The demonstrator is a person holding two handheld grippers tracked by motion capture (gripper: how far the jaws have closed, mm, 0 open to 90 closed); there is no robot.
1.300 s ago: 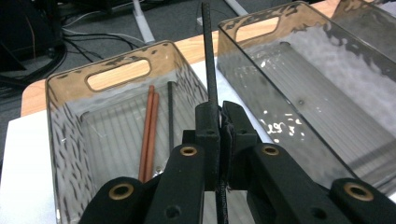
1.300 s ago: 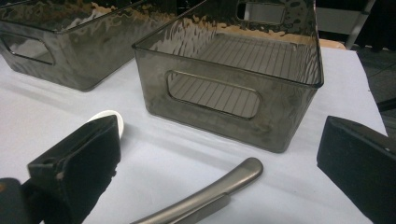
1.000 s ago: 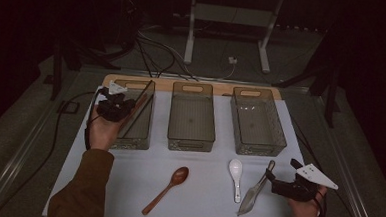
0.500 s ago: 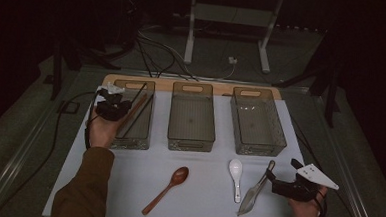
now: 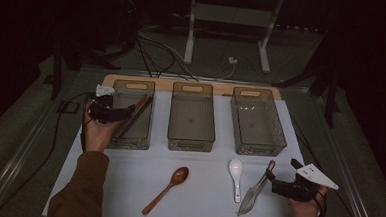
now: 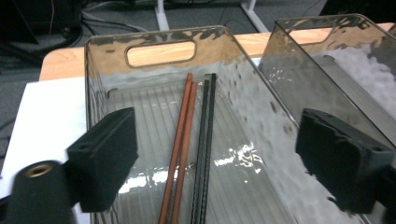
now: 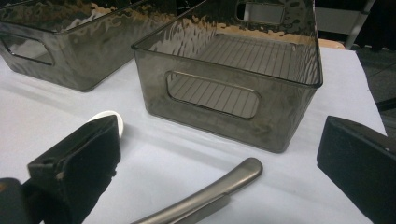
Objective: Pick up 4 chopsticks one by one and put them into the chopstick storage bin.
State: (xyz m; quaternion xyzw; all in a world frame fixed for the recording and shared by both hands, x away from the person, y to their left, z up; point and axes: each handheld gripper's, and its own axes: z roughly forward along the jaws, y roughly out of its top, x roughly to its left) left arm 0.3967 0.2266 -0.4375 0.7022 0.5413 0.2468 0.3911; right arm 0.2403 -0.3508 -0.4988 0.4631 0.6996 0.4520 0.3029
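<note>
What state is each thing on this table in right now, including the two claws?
Left claw: open, jaws just opened, nothing between them.
Right claw: open, over the metal tongs' handle.
Left bin: holds chopsticks.
Chopsticks: lying flat in the left bin.
Middle bin: empty.
Right bin: empty.
Wooden spoon: on the table.
White spoon: on the table.
Metal tongs: on the table.

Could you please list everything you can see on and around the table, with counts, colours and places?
Bins: three, smoky clear plastic, in a row at the far side of the white mat.
Chopsticks: two pairs, one reddish-brown and one black, lying in the left bin.
Wooden spoon: one, brown, near middle of the mat.
Ceramic spoon: one, white, right of it.
Metal scoop: one, grey, beside the right hand.
Stand: one, white, on the floor beyond.
Left gripper: black, jaws just opened, empty, over the left bin.
Right gripper: black, open around the scoop's handle.
</note>
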